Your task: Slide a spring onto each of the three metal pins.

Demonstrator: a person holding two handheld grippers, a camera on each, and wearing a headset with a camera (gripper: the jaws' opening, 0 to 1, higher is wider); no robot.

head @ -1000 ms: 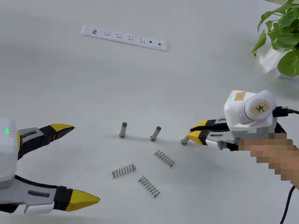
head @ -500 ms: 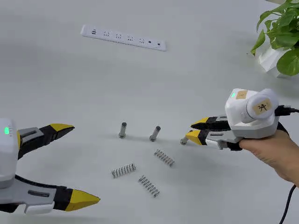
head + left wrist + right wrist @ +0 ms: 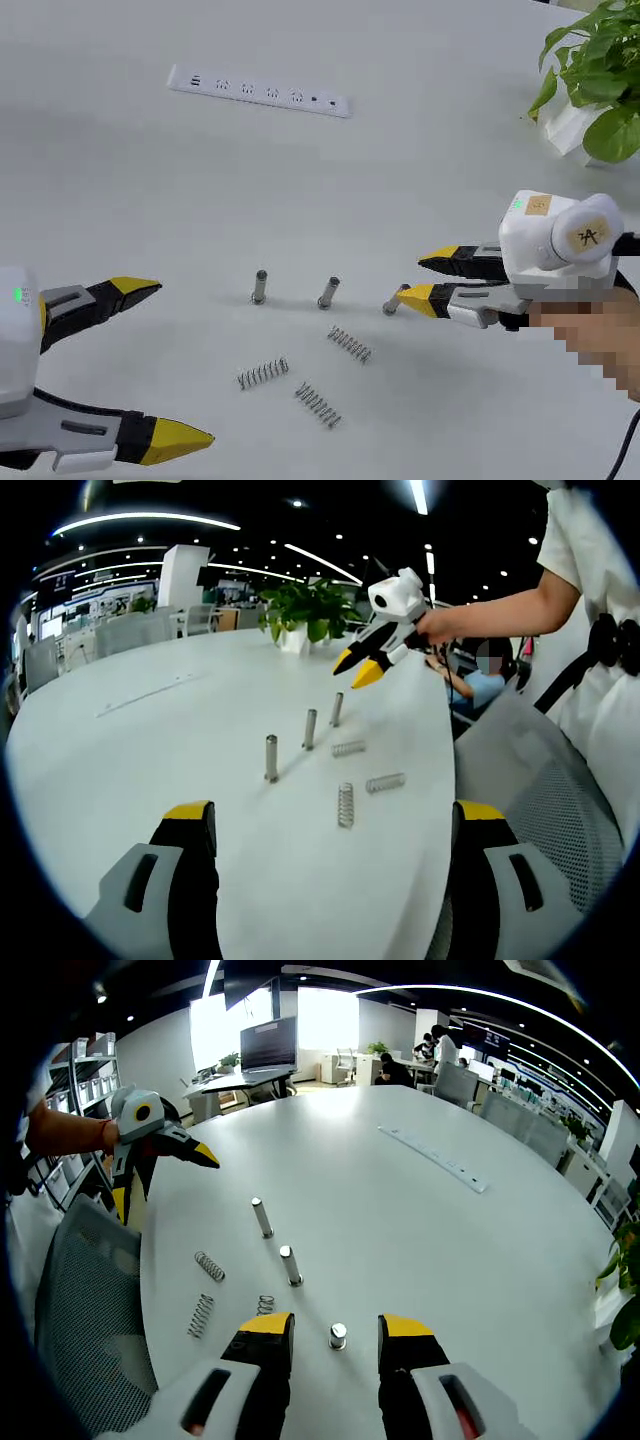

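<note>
First, head view: three pins [image 3: 328,292] stand upright in a row on the table [image 3: 150,180], springs [image 3: 263,374] lie flat near them, left gripper [image 3: 180,362] with jaws spread wide. Left gripper view: pins vertical too. Right gripper view: end pin [image 3: 338,1336] stands between parted jaws of the right gripper [image 3: 335,1326], touching neither.

Left pin [image 3: 259,287], middle pin [image 3: 328,293], right pin [image 3: 392,301]: upright, in a row, bare. Left spring [image 3: 263,374], near spring [image 3: 317,404], right spring [image 3: 349,343]: flat beside them.
</note>
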